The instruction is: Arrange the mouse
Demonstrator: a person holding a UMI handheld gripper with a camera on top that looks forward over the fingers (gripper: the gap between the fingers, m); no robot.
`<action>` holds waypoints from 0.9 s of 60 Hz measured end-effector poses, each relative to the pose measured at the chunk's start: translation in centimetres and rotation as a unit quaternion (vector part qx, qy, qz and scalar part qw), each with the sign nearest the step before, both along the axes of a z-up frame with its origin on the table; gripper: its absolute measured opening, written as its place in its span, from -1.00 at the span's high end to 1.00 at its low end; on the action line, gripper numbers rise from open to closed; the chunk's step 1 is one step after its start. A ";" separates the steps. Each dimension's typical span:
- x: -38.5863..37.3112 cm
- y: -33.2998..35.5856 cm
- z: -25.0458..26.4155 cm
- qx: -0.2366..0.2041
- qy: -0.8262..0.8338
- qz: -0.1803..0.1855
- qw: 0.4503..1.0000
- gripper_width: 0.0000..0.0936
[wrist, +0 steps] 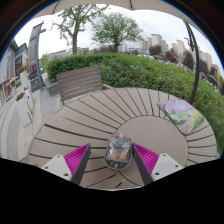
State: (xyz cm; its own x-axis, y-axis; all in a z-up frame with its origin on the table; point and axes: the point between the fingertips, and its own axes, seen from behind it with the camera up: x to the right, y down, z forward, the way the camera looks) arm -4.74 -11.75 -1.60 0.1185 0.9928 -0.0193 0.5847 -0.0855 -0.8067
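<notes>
Sitting between the spread fingers (pixel 78 158), mouse (pixel 118 150) on round wooden table (pixel 120 108).

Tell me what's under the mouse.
The mouse lies on the round slatted wooden table, between the gripper fingers' pink pads. The slats directly beneath it are covered.

One mouse (pixel 118 150) sits between the two pads (pixel 77 157) of one claw (pixel 113 160) on one round slatted bench (pixel 110 115), with one magazine (pixel 182 115), one chair (pixel 80 82) and two trees (pixel 78 18) beyond.
</notes>
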 end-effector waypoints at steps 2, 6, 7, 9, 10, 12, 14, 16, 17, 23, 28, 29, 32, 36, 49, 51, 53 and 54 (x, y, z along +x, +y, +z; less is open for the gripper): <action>-0.5 0.0 0.0 -0.002 0.000 0.003 1.000 -0.84; -1.4 -0.3 -0.2 -0.005 0.000 0.010 1.000 -0.84; -1.6 -0.3 -0.2 -0.006 -0.001 0.012 1.000 -0.83; -1.8 -0.2 -0.3 -0.006 -0.001 0.014 1.000 -0.83; -2.0 -0.3 -0.2 -0.006 -0.001 0.015 1.000 -0.81; -2.1 -0.3 -0.2 -0.007 -0.001 0.016 1.000 -0.79; -2.2 -0.3 -0.2 -0.008 -0.001 0.017 1.000 -0.77; -2.4 -0.2 -0.2 -0.006 -0.002 0.016 1.000 -0.71; -2.4 -0.1 -0.2 -0.005 -0.002 0.015 1.000 -0.66; -2.4 0.9 -0.2 0.005 0.000 0.009 1.000 0.06; -2.3 1.1 0.0 0.017 -0.016 0.029 0.999 0.18; -2.3 1.1 0.3 0.015 -0.018 0.031 0.999 0.20; -2.4 0.9 2.0 -0.008 -0.013 0.033 0.999 0.20; -2.9 1.9 5.9 -0.020 0.005 0.036 0.999 0.20; -8.0 13.5 17.9 -0.011 0.085 0.020 0.996 0.20; -9.0 16.5 18.3 0.000 0.090 0.013 0.996 0.20; -9.8 19.2 17.8 0.011 0.085 0.008 0.996 0.20; -10.2 20.6 17.5 0.015 0.082 0.004 0.997 0.20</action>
State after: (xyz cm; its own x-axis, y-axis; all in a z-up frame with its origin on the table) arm -14.95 8.81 15.85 0.1085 0.9941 -0.0087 0.4453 -0.0564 -0.8936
